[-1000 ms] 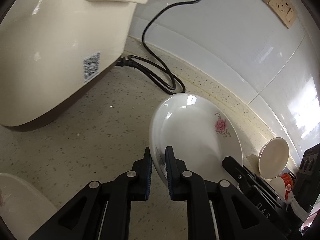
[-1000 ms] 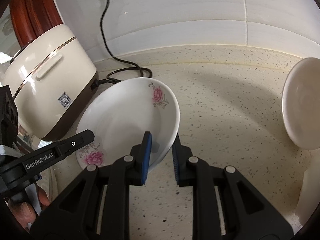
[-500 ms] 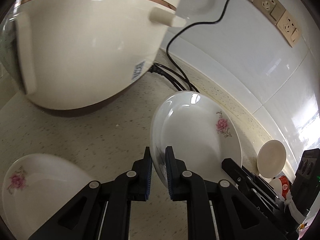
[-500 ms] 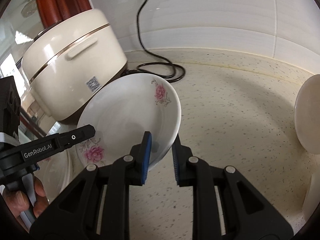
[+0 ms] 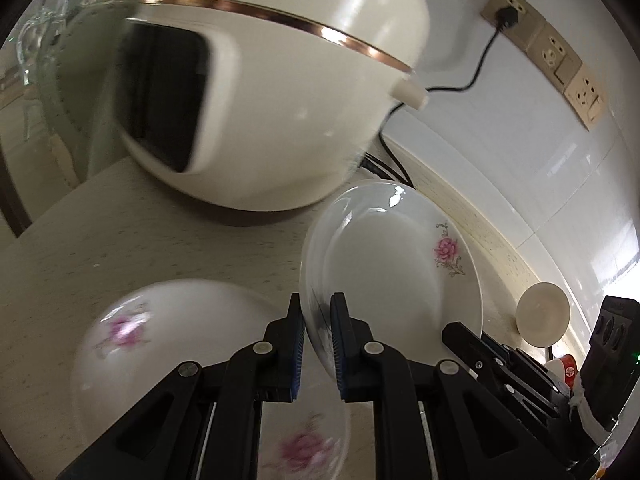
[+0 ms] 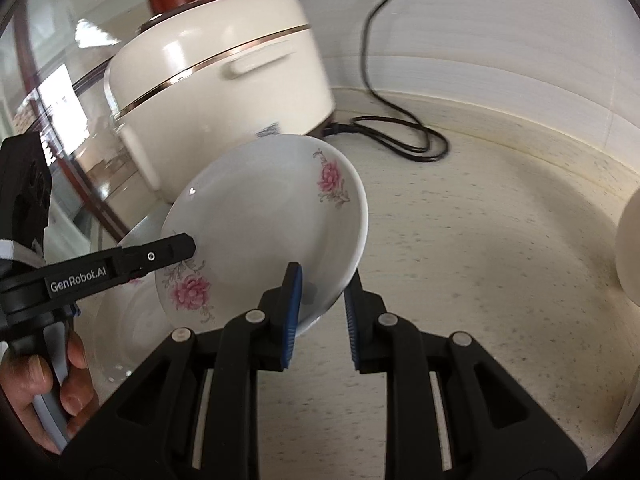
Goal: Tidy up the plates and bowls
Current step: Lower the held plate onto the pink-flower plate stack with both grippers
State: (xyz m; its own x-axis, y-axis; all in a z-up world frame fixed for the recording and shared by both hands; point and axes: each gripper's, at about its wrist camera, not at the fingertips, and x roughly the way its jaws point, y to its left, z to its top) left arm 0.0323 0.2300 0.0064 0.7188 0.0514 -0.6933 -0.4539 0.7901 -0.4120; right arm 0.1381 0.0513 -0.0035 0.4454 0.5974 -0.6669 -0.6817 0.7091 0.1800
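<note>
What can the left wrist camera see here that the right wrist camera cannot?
Only the left wrist view shows the wall sockets and the rice cooker's dark front panel. Only the right wrist view shows the person's hand and the cord's coil on the counter. Both show the cooker and the flowered plate held in both tools.

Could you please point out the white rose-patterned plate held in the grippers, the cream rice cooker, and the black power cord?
white rose-patterned plate [image 6: 260,232], right wrist view, centre of its well.
cream rice cooker [image 5: 280,112], left wrist view, side of its body.
black power cord [image 6: 400,140], right wrist view, coiled loop on the counter.
</note>
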